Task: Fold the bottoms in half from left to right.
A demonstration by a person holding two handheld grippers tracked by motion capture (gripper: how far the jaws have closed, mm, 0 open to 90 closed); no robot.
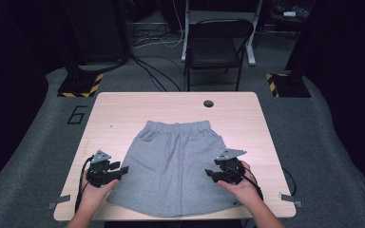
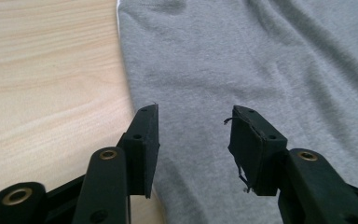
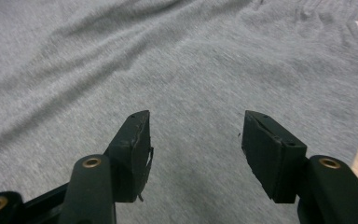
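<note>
So here's the setup, left to right. The left gripper (image 1: 123, 169) sits at the near left of the counter (image 1: 123, 107), held in the person's left hand (image 1: 94, 192), and its tips point right toward the left edge of the grey shorts (image 1: 171, 166). In the left gripper view the jaws stand part open with a clear gap, nothing pinched between them, and the left gripper (image 2: 193, 149) hovers right over that side seam: one jaw lines up over the wood-and-cloth border, the other is over fabric.

The shorts lie spread flat in the middle of the counter, waistband at the far side, hem toward the near edge, with some soft wrinkles.

On the right, the right gripper (image 1: 209, 173) is in the person's right hand (image 1: 242, 187) and points left over the shorts' right side. The right gripper view shows the right gripper (image 3: 196, 154) part open as well, both jaws above grey cloth, not gripping any of it. A strip of counter shows at that view's right edge.

Past the counter's far side stands a dark folding chair (image 1: 216, 45).
</note>
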